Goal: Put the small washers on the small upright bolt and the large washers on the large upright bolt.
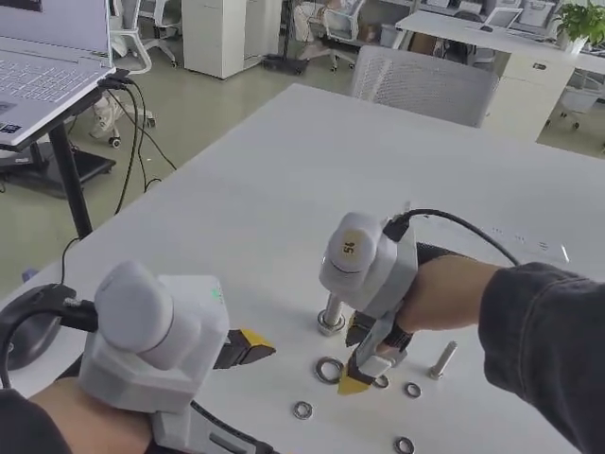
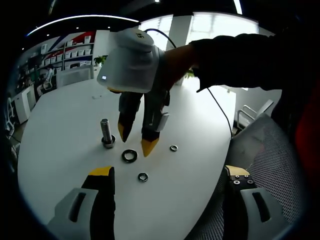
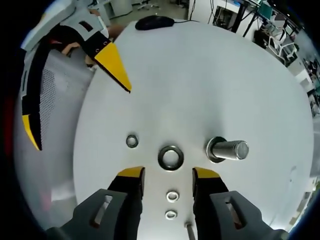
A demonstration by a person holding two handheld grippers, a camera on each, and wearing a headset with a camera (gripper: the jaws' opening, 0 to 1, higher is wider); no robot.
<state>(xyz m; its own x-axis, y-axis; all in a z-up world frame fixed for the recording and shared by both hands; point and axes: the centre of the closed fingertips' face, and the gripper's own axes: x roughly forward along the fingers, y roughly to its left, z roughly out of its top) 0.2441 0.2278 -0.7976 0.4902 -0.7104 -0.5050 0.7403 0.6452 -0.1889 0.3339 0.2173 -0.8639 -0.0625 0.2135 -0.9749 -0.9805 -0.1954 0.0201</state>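
A large bolt (image 1: pixel 331 317) stands upright on the white table (image 1: pixel 284 189); it also shows as the bolt (image 2: pixel 106 134) and the bolt (image 3: pixel 227 149). A large washer (image 1: pixel 329 369) (image 3: pixel 171 157) lies flat beside it. My right gripper (image 1: pixel 357 376) (image 3: pixel 169 174) points down, open, with its tips just short of that washer and nothing held. Small washers (image 1: pixel 302 410) (image 1: pixel 413 389) (image 3: pixel 172 195) lie scattered around. A smaller bolt (image 1: pixel 442 359) lies on its side. My left gripper (image 1: pixel 248 346) (image 2: pixel 169 172) is open and hovers to the left, empty.
A laptop (image 1: pixel 47 66) sits on a stand off the table's left side, with cables hanging. A dark mouse (image 3: pixel 155 21) lies near the table's left edge. A mesh chair (image 1: pixel 425 80) stands at the far side. The far half of the table is bare.
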